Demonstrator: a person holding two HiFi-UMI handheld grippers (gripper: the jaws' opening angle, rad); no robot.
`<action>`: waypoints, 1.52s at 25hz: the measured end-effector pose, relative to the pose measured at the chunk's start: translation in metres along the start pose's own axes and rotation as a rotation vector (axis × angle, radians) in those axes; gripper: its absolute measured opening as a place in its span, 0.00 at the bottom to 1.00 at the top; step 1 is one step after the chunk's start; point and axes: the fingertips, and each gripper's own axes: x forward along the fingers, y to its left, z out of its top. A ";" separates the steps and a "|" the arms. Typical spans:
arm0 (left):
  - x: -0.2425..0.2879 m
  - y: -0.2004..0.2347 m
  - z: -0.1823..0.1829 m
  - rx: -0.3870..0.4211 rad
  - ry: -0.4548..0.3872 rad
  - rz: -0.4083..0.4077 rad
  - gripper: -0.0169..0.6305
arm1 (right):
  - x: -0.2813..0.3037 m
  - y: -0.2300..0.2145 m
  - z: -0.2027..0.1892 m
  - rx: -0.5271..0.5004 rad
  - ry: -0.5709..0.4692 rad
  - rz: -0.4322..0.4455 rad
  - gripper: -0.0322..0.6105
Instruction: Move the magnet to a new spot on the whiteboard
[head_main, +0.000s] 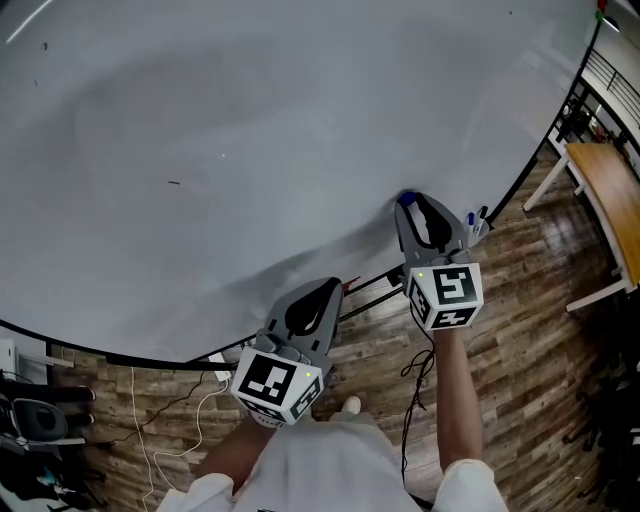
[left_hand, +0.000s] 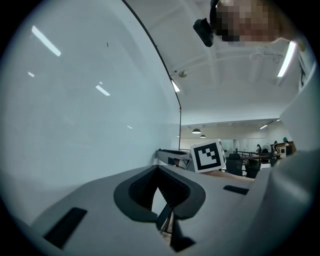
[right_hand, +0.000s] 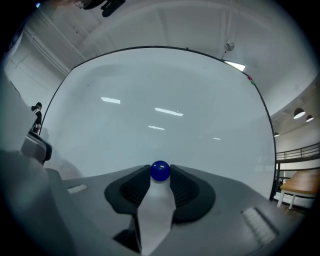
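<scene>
The whiteboard (head_main: 250, 150) fills most of the head view. A small blue ball-shaped magnet (head_main: 406, 198) sits at the tip of my right gripper (head_main: 408, 202), close to the board's lower right part. In the right gripper view the magnet (right_hand: 160, 171) is pinched between the two jaw tips, with the whiteboard (right_hand: 165, 100) right behind it. My left gripper (head_main: 332, 284) hangs lower and to the left, near the board's bottom edge, shut with nothing in it. In the left gripper view its jaws meet at the tip (left_hand: 158, 166), and the right gripper's marker cube (left_hand: 206, 156) shows beyond.
A tray with markers (head_main: 478, 222) sits at the board's lower right edge. A wooden desk (head_main: 605, 190) stands to the right on the plank floor (head_main: 520, 330). Cables (head_main: 150, 420) and a dark chair (head_main: 35, 420) lie at lower left. A short dark mark (head_main: 174, 183) is on the board.
</scene>
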 end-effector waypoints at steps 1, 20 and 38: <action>0.000 0.001 0.001 0.001 0.000 0.004 0.04 | 0.002 -0.001 -0.001 0.001 0.002 0.000 0.26; -0.005 0.005 0.001 0.004 0.003 -0.005 0.04 | 0.003 0.001 0.001 -0.005 -0.006 -0.020 0.26; -0.044 0.004 0.010 0.012 -0.021 -0.037 0.04 | -0.057 0.023 0.021 0.001 -0.032 -0.126 0.25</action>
